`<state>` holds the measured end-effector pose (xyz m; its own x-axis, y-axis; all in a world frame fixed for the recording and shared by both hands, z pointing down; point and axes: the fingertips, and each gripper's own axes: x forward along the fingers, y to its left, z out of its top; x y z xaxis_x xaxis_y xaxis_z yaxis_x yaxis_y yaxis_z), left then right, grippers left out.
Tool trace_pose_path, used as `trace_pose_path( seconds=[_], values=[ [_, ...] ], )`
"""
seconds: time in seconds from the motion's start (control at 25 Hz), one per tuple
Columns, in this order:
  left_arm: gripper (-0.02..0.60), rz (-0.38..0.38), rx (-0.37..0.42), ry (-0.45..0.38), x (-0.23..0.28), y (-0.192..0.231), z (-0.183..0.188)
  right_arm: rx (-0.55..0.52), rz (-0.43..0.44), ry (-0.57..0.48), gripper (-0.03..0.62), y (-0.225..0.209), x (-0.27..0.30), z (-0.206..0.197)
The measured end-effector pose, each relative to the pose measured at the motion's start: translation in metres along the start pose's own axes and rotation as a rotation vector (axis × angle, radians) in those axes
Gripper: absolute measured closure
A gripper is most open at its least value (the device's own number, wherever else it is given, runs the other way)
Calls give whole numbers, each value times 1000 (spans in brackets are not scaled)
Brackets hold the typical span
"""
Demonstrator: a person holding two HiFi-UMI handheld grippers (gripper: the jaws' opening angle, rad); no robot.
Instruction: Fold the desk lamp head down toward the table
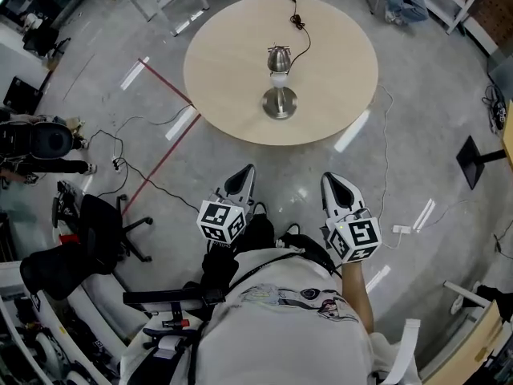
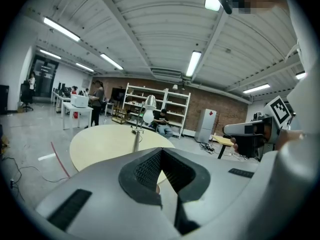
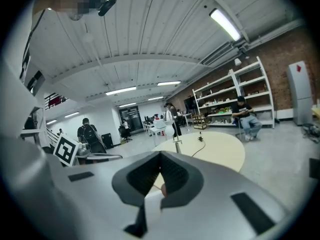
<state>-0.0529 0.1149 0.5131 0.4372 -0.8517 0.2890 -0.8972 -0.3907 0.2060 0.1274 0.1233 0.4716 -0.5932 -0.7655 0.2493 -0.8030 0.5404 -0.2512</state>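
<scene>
Lamp [image 1: 280,77] upright on round table [image 1: 232,54], grey floor [image 1: 425,111]; left gripper [image 1: 248,170], right gripper [image 1: 328,178] jaws closed, empty.
</scene>
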Motion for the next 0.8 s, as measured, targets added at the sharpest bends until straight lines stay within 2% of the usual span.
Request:
trace_pose_path(
  seconds=[0.32,0.48,0.8],
  values=[
    [580,-18,15,8,44,36,13,-16,-1,-7,589,-8,57,18],
    [580,-52,16,8,77,62,29,-10,-37,-10,589,-16,91,31],
    [580,-125,39,10,122,105,67,-24,-111,-61,589,-34,149,84]
  ],
)
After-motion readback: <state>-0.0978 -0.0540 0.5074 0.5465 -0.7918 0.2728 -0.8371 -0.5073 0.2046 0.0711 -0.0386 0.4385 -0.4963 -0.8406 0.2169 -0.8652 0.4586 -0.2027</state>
